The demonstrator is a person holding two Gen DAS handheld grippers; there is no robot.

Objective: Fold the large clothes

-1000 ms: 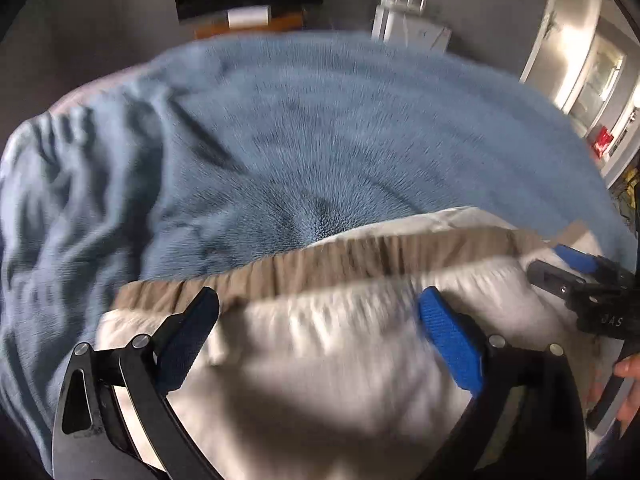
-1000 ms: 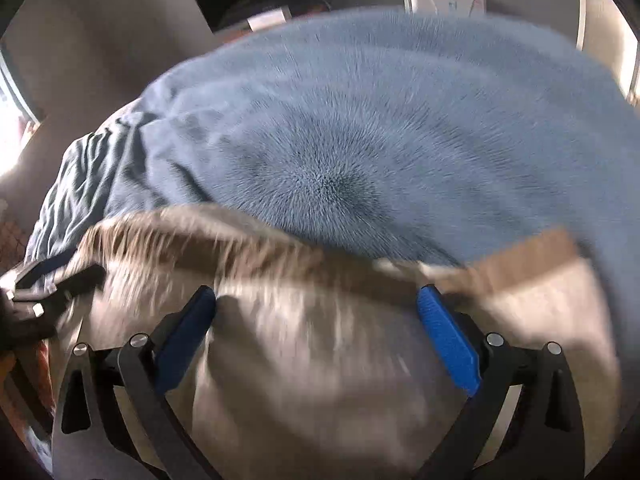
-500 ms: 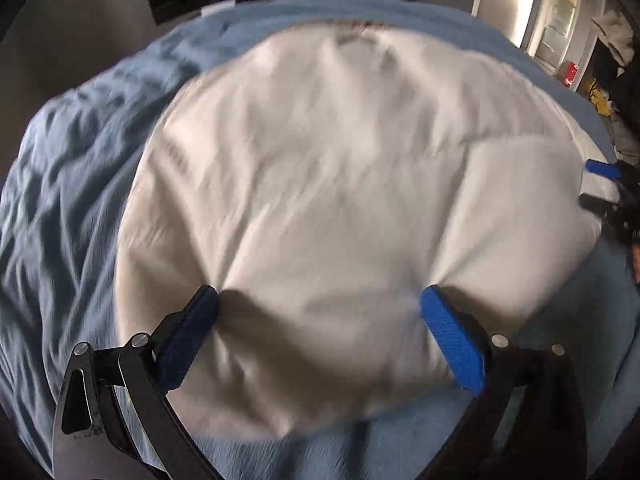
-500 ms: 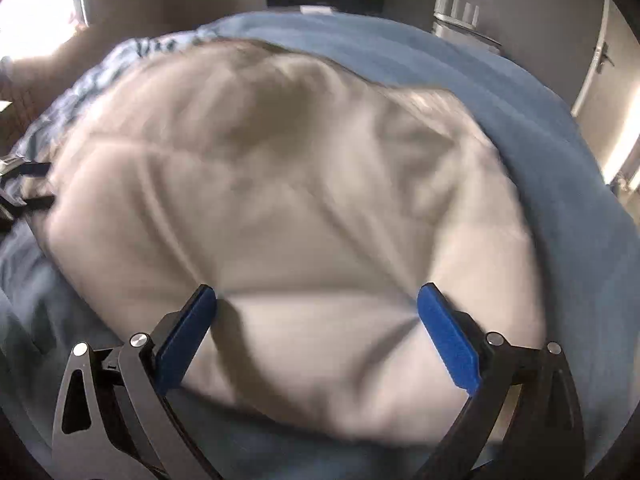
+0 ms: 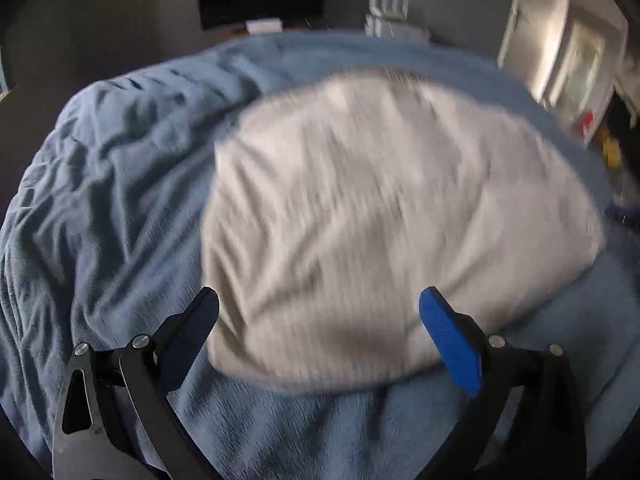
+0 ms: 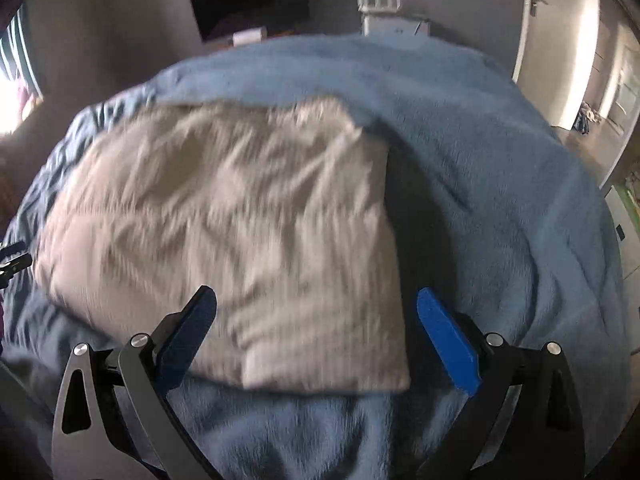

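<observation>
A folded cream-white garment (image 5: 380, 220) lies flat on the blue bed cover (image 5: 100, 208); it also shows in the right wrist view (image 6: 224, 232), blurred by motion. My left gripper (image 5: 318, 320) is open and empty, hovering over the garment's near edge. My right gripper (image 6: 316, 320) is open and empty, above the garment's near right corner. The tip of the left gripper (image 6: 12, 260) shows at the left edge of the right wrist view.
The blue bed cover (image 6: 500, 200) is rumpled on the left side. A dark screen (image 6: 248, 4) and a white radiator (image 6: 384, 12) stand past the bed's far edge. An open doorway (image 6: 600, 60) is at the right.
Both grippers have pulled back and up from the garment. A second ago they were low at its brown waistband; now the folded garment lies farther off on the bed.
</observation>
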